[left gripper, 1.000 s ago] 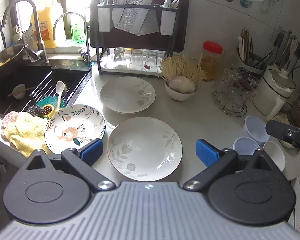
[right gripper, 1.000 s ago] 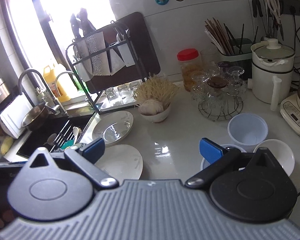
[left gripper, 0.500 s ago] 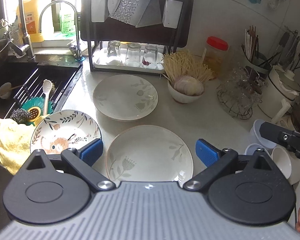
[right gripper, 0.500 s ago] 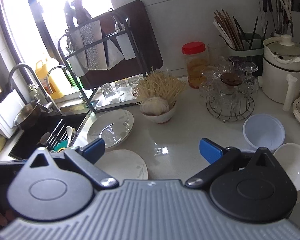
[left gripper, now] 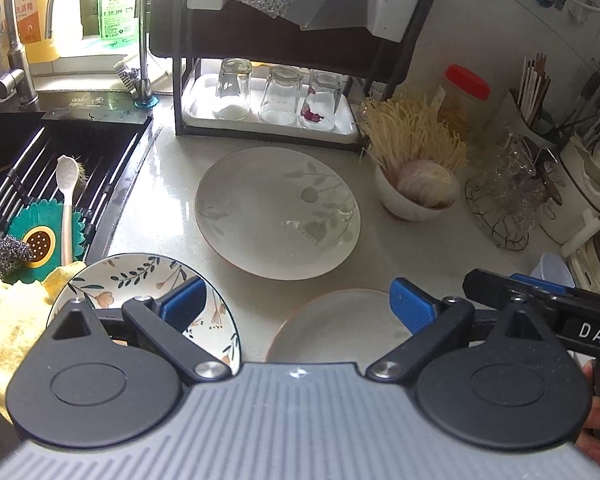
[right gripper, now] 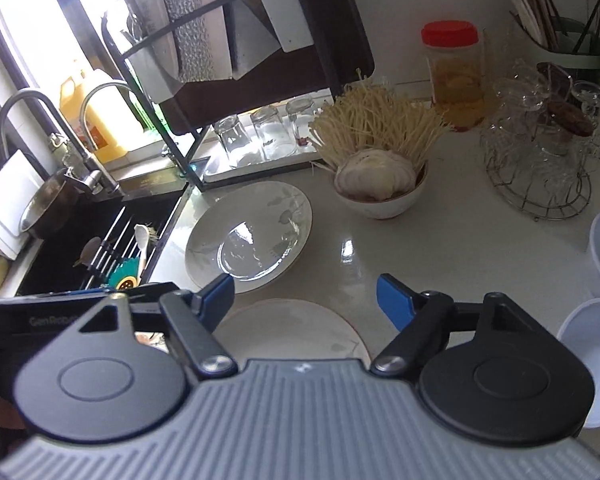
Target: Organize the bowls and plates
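Three plates point(left gripper: 278, 212), two tools point(left gripper: 296, 306)

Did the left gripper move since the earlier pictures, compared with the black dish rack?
Yes. In the left wrist view the black dish rack and the upturned glasses now loom larger and nearer, so the left gripper has advanced toward them.

Two plates point(left gripper: 278, 212) point(left gripper: 340, 324) lie on the counter point(left gripper: 420, 248), right of the sink point(left gripper: 60, 168).
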The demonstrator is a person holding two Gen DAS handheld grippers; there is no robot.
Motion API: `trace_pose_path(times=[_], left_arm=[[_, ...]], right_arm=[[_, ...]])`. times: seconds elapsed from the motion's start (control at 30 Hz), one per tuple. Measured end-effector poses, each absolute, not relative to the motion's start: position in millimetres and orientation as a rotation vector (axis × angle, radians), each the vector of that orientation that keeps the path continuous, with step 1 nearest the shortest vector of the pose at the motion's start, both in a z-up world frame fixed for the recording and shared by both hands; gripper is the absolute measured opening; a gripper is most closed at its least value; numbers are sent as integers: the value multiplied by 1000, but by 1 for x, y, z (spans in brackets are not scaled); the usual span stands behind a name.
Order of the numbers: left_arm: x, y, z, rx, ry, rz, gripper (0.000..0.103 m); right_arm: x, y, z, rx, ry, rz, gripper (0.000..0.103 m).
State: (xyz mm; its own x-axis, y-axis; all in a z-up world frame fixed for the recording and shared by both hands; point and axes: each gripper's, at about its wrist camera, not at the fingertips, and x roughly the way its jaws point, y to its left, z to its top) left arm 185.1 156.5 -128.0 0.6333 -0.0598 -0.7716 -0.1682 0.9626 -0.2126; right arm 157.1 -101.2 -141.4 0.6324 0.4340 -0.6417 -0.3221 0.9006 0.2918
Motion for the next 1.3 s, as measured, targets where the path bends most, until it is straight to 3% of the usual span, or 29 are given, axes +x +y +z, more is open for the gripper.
trace_pose_path(times=[0.2,0.4,0.9,1.3], left_arm=[[210,189,-153,-316,918,21,89],[235,218,-176,-357,977,-1,83],[294,263,-204,-350,1007,-61,68],[335,292,-226,-455,1028,-79,26]], right_arm=[[188,-81,-169,224,830,399,52],[210,-62,-185,242,890,343,33],[254,-31,-203,374,927,260,33],[294,-27,-217,398,944,208,32]])
